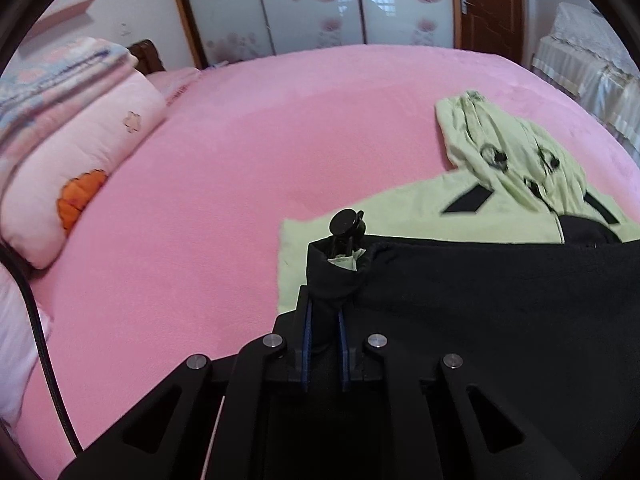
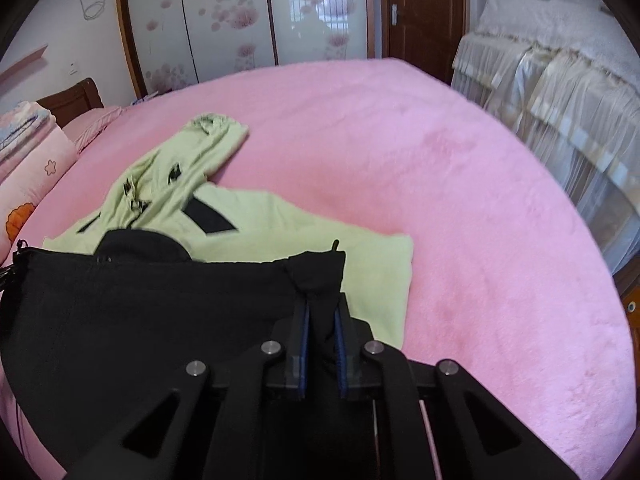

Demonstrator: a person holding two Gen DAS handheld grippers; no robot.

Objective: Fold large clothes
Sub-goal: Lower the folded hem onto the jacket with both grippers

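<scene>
A light green hooded jacket [image 1: 400, 208] [image 2: 280, 216] lies on the pink bed, its hood [image 1: 500, 148] [image 2: 188, 160] pointing away from me. Its black-lined lower part [image 1: 500, 300] [image 2: 160, 300] is lifted and stretched between the two grippers. My left gripper [image 1: 326, 308] is shut on the left corner of this black hem, where a black cord toggle [image 1: 346, 222] sticks up above the bunched cloth. My right gripper [image 2: 322, 308] is shut on the right corner of the hem, with cloth pinched between its blue pads [image 2: 306, 328].
The pink blanket [image 1: 220, 160] [image 2: 440, 184] covers the whole bed. Folded quilts and a pillow [image 1: 80, 152] are stacked at the left. A black cable [image 1: 40, 320] hangs at the left edge. Flowered wardrobe doors [image 1: 312, 4], a brown door [image 2: 424, 12] and lace-covered furniture [image 2: 560, 92] stand beyond.
</scene>
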